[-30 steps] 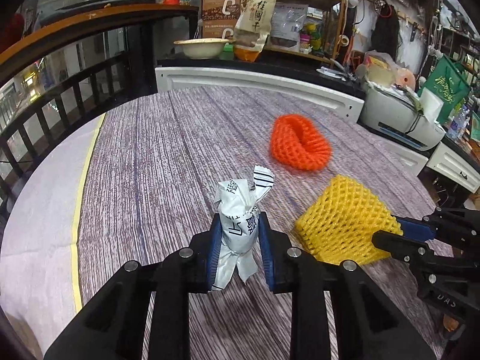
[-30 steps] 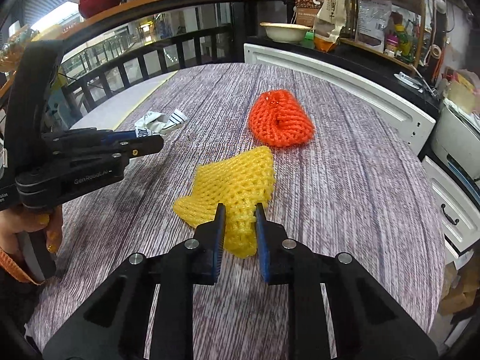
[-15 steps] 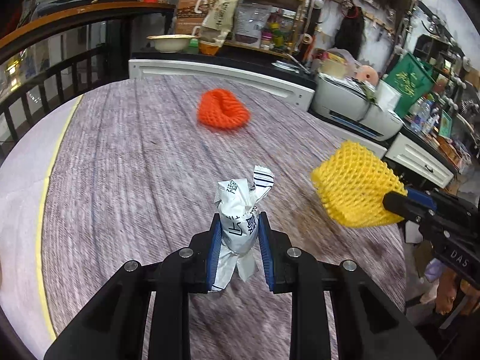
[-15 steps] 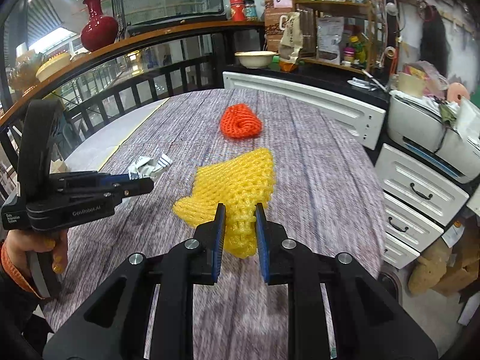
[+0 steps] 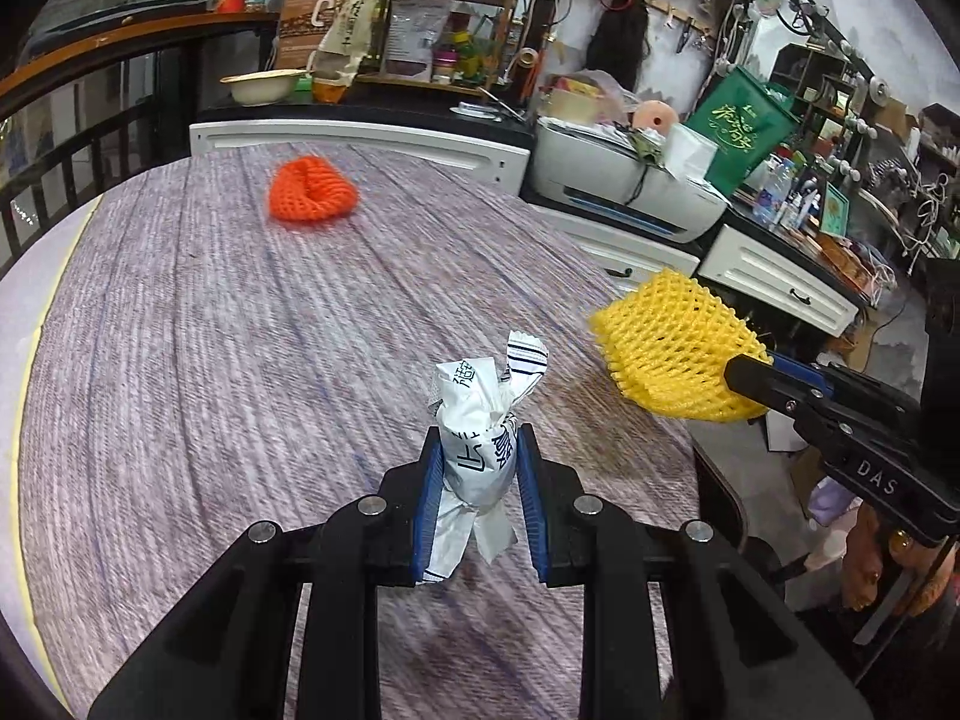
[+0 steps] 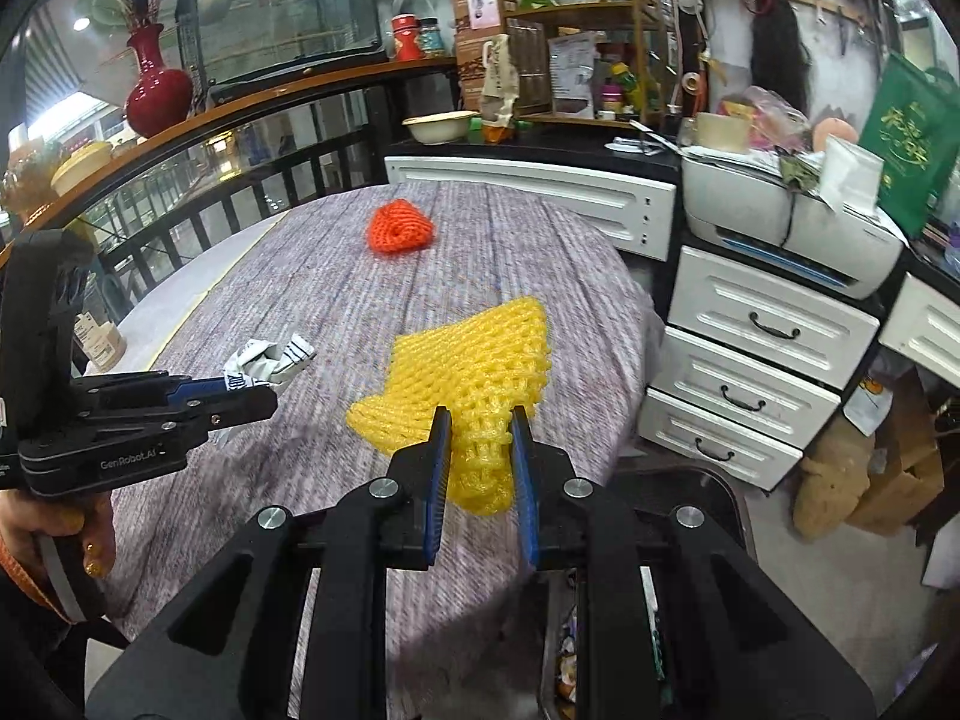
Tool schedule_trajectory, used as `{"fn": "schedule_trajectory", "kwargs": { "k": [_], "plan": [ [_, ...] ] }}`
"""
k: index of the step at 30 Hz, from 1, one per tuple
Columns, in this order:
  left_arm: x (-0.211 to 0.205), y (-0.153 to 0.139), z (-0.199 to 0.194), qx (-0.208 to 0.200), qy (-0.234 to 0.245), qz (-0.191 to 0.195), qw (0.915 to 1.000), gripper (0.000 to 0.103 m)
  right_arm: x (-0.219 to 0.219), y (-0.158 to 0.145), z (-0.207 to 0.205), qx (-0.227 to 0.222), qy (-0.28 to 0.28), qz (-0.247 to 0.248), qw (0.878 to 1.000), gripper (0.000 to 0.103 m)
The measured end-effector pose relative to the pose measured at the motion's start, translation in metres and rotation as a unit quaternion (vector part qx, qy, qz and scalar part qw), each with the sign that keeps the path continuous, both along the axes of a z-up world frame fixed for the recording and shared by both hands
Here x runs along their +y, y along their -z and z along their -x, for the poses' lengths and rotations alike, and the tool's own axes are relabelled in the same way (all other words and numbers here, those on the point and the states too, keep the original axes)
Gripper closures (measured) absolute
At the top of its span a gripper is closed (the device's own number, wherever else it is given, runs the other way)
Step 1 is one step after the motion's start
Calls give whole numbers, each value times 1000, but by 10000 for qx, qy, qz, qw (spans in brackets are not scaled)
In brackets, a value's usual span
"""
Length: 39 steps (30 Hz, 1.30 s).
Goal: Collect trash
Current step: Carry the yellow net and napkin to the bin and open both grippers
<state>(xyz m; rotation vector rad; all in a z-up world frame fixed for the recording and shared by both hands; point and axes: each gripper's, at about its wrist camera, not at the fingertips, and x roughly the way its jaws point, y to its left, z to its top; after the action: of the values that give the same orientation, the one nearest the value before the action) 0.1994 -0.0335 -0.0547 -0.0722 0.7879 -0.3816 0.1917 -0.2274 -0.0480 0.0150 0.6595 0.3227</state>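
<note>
Left tool (image 5: 479, 468) pinches my crumpled wrapper (image 5: 480, 420) above the bench (image 5: 180, 330); right tool (image 6: 480, 450) clamps the yellow net (image 6: 474, 372) near the bench edge. Orange net (image 5: 309, 189) lies far back.

L gripper (image 5: 477, 468), black w/ blue pads (image 5: 427, 498), is clamped on a crumpled white printed paper wrapper (image 5: 477, 450), held upright above the grey wood-grain round table (image 5: 210, 330). R gripper (image 6: 480, 456), same black build w/ blue pads (image 6: 521, 468), pinches a yellow foam mesh fruit sleeve (image 6: 474, 372) by its narrow end, out over the table's right edge. L hand (image 6: 66, 540) wraps the handle, nails painted yellow; R hand (image 5: 870, 558) grips low on its handle, off the table's right side.
</note>
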Motion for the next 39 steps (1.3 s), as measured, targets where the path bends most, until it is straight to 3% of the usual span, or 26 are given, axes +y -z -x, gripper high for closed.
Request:
{"fn": "schedule_trajectory", "kwargs": {
  "k": [11, 22, 26, 28, 31, 32, 39],
  "plan": [
    [-52, 7, 14, 98, 511, 73, 9986, 79, -62, 22, 17, 331, 832, -61, 9960, 83],
    [-94, 13, 10, 189, 895, 102, 9958, 78, -114, 49, 10, 724, 1763, 240, 9814, 83],
    [-109, 12, 12, 121, 1055, 99, 9943, 78, -128, 63, 6, 1018, 1897, 35, 9765, 82],
    [-118, 13, 12, 122, 1122, 78, 9936, 78, -131, 65, 6, 1054, 1965, -21, 9748, 78],
    [-131, 15, 13, 116, 1221, 14, 9924, 78, -135, 68, 7, 1066, 2171, 64, 9703, 50],
    [-134, 16, 14, 122, 1247, -3, 9921, 78, -135, 67, 8, 1018, 2200, 81, 9701, 36],
    [-147, 23, 11, 194, 1369, -106, 9903, 78, -136, 53, 18, 634, 2291, 66, 9713, 27]
  ]
}}
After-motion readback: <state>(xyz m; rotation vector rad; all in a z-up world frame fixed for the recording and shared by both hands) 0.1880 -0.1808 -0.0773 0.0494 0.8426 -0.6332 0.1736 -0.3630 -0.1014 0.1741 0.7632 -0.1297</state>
